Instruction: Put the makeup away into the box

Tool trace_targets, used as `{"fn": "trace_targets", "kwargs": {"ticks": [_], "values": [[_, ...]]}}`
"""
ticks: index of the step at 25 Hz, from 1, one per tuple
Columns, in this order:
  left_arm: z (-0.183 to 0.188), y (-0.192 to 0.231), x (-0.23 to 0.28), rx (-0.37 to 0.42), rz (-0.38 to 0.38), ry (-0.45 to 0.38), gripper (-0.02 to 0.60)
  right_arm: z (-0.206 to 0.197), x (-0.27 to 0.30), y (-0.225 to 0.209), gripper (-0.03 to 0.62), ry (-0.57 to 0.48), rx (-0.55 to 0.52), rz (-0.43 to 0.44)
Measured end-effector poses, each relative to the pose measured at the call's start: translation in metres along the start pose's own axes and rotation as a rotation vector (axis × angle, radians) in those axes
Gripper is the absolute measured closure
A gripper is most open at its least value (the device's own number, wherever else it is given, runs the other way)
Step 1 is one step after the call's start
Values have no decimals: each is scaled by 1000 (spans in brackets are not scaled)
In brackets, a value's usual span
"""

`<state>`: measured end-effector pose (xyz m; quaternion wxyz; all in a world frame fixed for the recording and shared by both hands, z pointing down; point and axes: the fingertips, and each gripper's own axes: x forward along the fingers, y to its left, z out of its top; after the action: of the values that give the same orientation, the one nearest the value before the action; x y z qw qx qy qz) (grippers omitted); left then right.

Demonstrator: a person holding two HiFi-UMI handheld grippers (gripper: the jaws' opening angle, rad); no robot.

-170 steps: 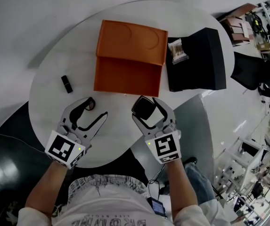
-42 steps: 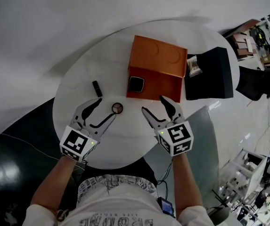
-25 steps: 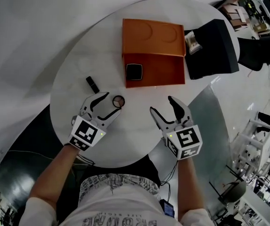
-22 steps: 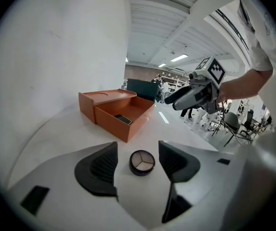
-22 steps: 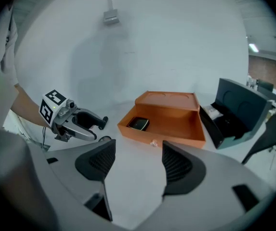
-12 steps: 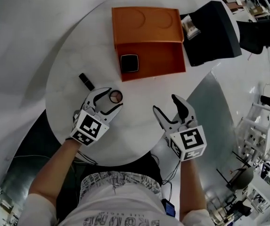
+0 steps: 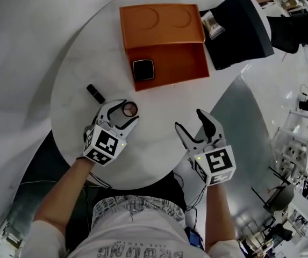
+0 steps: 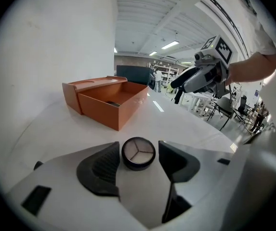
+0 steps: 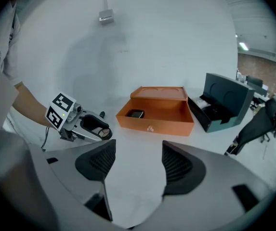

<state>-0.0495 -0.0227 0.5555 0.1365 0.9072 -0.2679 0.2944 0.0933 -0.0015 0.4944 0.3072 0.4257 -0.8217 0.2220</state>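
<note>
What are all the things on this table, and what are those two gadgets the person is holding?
table: one, white, round, under everything
box: one, orange, lid open, at the table's far side
square compact: one, black, inside the box
round compact: one, dark-rimmed, on the table between the left gripper's jaws
tube: one, black, on the table left of the round compact
dark box: one, open, right of the orange box
packet: one, pale, in the dark box
left gripper: one, white and black, open around the round compact
right gripper: one, white and black, open, empty
</note>
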Motion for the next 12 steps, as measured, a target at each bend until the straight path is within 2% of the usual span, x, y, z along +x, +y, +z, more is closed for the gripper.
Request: {"fn": "trace_targets", "kwargs": {"ticks": [6, 12], "values": [[-4, 0, 2, 18, 26, 46, 314, 0, -9, 0, 281, -8, 9, -14], [-5, 1, 4, 41, 36, 56, 337, -2, -14, 0, 281, -12, 12, -24]]}}
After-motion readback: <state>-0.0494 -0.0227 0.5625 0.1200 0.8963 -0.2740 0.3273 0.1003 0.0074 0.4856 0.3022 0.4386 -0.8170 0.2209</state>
